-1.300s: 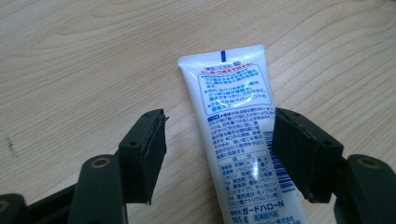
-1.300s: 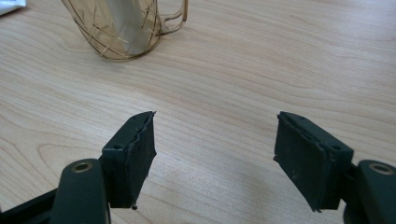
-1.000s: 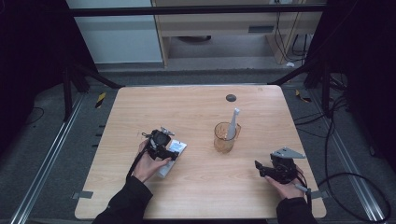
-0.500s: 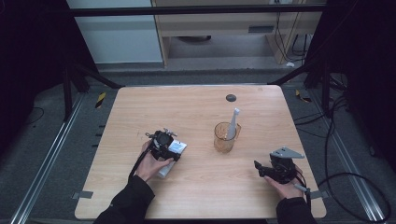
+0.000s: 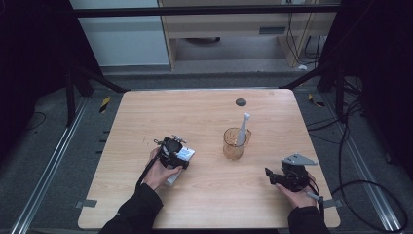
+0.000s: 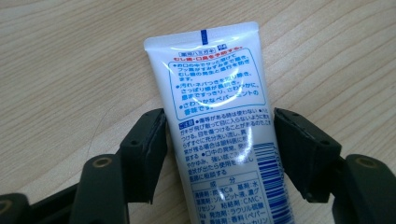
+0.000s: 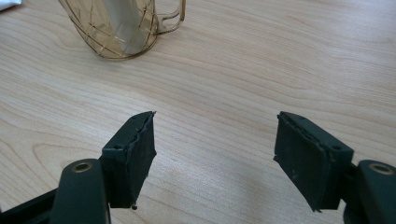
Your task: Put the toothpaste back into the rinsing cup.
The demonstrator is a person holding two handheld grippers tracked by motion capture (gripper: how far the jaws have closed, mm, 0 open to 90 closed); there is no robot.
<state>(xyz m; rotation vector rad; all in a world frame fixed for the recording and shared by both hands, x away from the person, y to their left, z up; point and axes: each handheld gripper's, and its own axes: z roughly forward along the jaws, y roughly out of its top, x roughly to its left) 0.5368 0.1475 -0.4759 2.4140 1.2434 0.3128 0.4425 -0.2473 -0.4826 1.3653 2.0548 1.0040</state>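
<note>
Tube (image 6: 219,135) flat on table (image 5: 204,112), well left of cup (image 5: 234,144) with toothbrush (image 5: 242,129) inside.

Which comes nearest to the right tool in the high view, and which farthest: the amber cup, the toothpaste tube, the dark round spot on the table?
1. Amber cup: up and left of the right tool, mid-table.
2. Toothpaste tube: farther left, between the left tool's jaws.
3. Dark round spot: by the table's far edge.
</note>
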